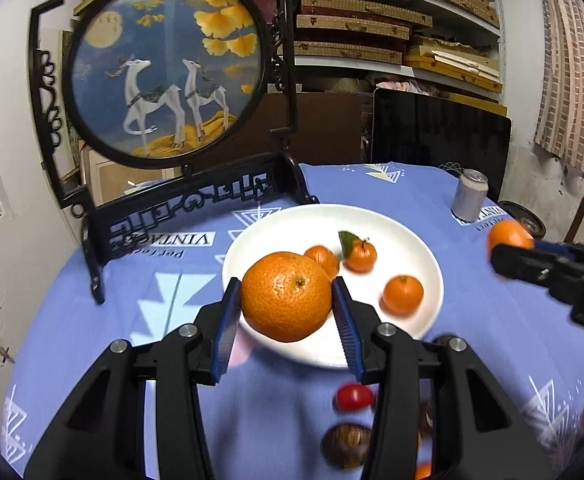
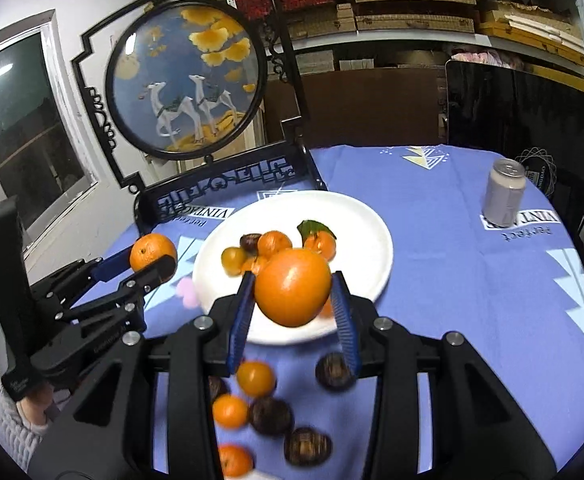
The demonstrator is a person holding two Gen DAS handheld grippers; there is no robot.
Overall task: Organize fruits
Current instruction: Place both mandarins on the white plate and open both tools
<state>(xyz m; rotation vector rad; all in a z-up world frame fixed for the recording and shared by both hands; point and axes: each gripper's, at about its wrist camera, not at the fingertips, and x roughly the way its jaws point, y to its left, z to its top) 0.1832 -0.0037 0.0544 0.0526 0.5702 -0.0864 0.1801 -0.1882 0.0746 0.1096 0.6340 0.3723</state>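
Both claws have an orange each. The left claw (image 1: pixel 288 300) has its two blue pads pressed on the sides of a big round bumpy orange (image 1: pixel 286 296), and it holds it up over the near edge of the wide white round plate (image 1: pixel 420 248). The right claw (image 2: pixel 292 300) squeezes a smooth round orange (image 2: pixel 294 286) the same way, also above the plate's near edge. I think they hold the fruit from the sides so it cannot roll away.

The plate sits in the middle of the blue cloth-covered surface (image 2: pixel 432 280). Small orange tangerines (image 1: pixel 403 294) already lie on it, one with a green leaf (image 1: pixel 347 242). It looks like the plate is the home for the fruit.

More things wait on the surface near its front edge: a little red tomato (image 1: pixel 354 397), small orange fruits (image 2: pixel 255 378) and dark brown round nuts (image 2: pixel 307 446). A grey drink can (image 2: pixel 506 192) stands well apart, near the right edge of the surface. Setting both oranges down at once could bump the little ones.
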